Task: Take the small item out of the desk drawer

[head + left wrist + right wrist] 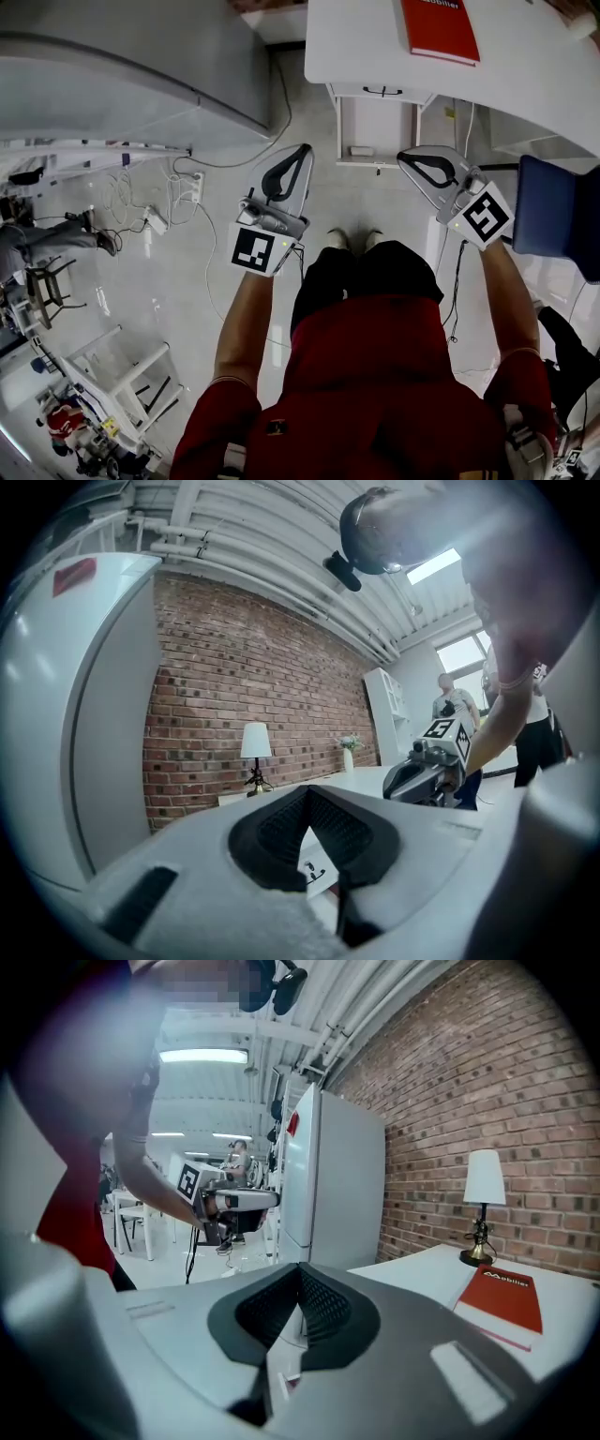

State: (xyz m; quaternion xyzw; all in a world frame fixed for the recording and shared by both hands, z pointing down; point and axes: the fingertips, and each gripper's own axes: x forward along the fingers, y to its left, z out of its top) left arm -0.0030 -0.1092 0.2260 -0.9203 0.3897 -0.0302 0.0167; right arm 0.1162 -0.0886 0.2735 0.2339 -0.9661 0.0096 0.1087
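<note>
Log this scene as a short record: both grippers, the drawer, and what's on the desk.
left hand-held gripper: jaws together, nothing between them, short of the desk
right hand-held gripper: jaws together, nothing between them, short of the desk
desk drawer: looks closed, black handle on its front, neither gripper touching it
white desk: red book and table lamp on top
small item: not in view

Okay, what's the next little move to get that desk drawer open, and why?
Probably move the right gripper forward to the drawer handle and open its jaws: the drawer looks closed, and that gripper is shut, short of the desk.
</note>
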